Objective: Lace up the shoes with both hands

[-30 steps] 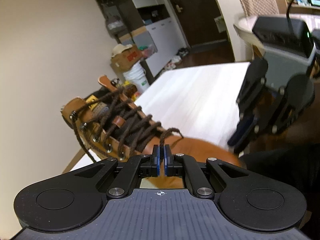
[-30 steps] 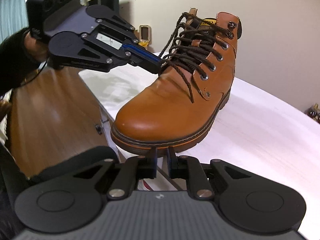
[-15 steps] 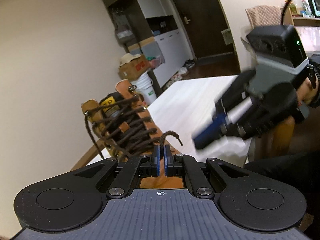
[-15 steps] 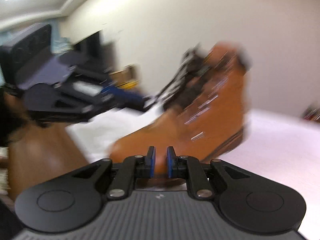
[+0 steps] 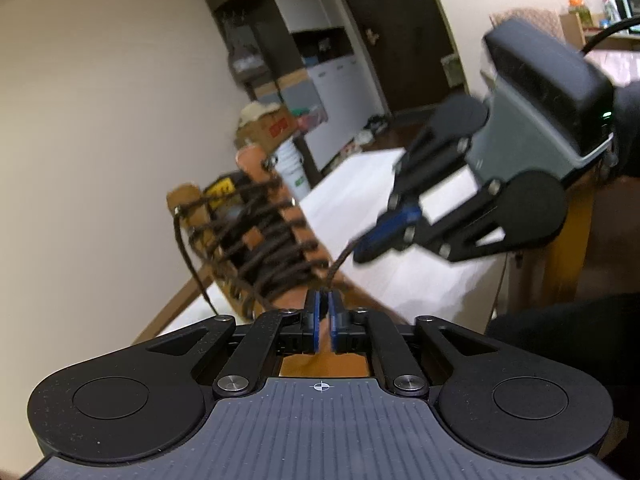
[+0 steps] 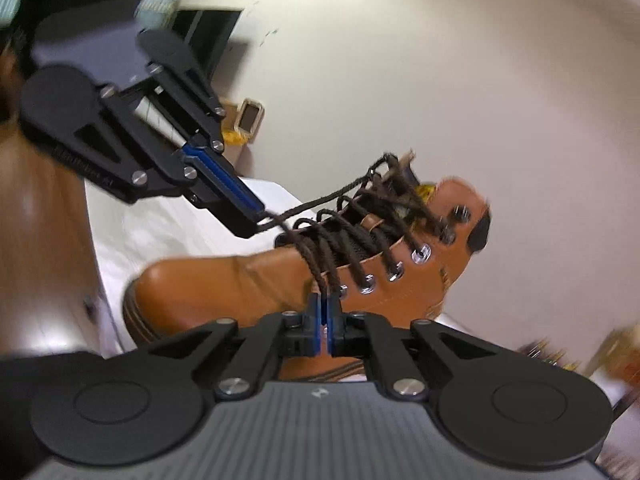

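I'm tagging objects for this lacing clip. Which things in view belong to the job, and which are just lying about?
Job:
- brown boot
- dark lace
- left gripper, jaws opening
- right gripper, jaws closing on the lace

Lying about:
- cardboard box
- white bucket
- white cabinet

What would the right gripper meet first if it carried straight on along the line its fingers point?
Most likely the brown lace lying at the right gripper fingertips as its fingers close, then directly behind it the tan boot near the lowest eyelets. Depth is hard to judge in this blurred view.
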